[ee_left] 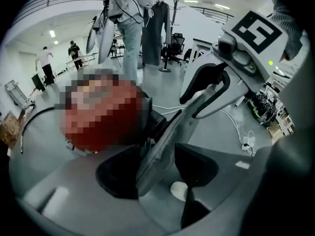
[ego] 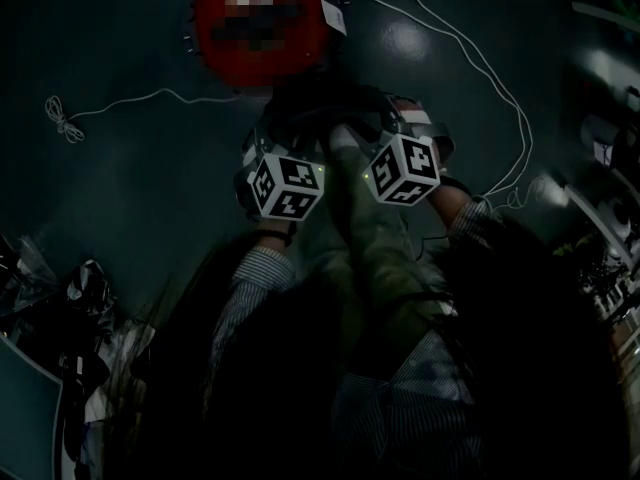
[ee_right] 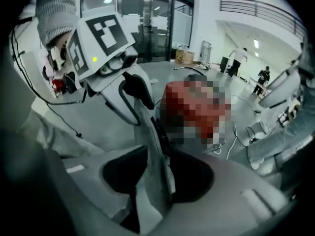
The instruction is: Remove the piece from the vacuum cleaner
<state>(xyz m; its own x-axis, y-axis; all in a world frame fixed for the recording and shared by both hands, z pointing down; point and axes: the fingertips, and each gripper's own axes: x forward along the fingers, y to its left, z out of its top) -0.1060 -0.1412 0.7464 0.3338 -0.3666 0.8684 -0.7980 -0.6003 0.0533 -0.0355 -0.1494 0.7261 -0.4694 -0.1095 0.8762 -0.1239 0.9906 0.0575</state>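
Note:
The red vacuum cleaner (ego: 260, 13) sits on the dark floor ahead of me; it also shows in both gripper views (ee_left: 98, 117) (ee_right: 197, 107). A flat grey piece (ee_left: 162, 141) (ee_right: 155, 161) runs from the vacuum back between the jaws of both grippers. My left gripper (ee_left: 158, 168) stands open round the piece, with a gap at its right pad (ee_left: 197, 168). My right gripper (ee_right: 158, 176) is open too, the piece lying loose between its dark pads. In the head view only the marker cubes of the left (ego: 287, 186) and right (ego: 403, 168) show, side by side below the vacuum.
A white cable (ego: 470, 58) loops over the floor at the right, and a thinner cord (ego: 65, 118) lies at the left. Clutter sits at the lower left (ego: 80, 298) and shelving at the right edge (ego: 610, 218). A person (ee_left: 47, 63) and a rack of clothes (ee_left: 130, 28) stand far off.

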